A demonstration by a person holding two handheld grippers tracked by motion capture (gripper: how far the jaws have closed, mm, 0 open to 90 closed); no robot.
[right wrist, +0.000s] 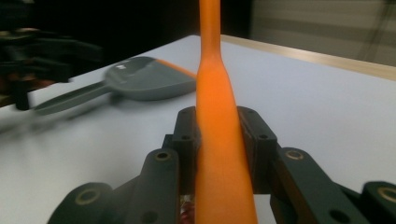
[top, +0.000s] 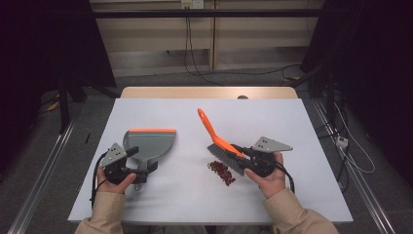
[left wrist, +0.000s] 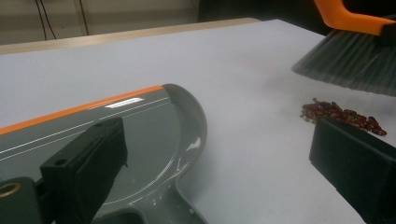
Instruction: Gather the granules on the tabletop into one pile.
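A grey dustpan with an orange lip lies flat on the white table, left of centre, handle toward the person. My left gripper is open, with one jaw on either side of the pan's handle and a wide gap between them. My right gripper is shut on the orange handle of a brush. The brush's grey bristles hang just above and behind a small pile of red beans. The dustpan also appears far off in the right gripper view.
The white tabletop has bare room at its far half and right side. A wooden table edge runs behind it. Cables lie on the floor to the right, and dark stands flank both sides.
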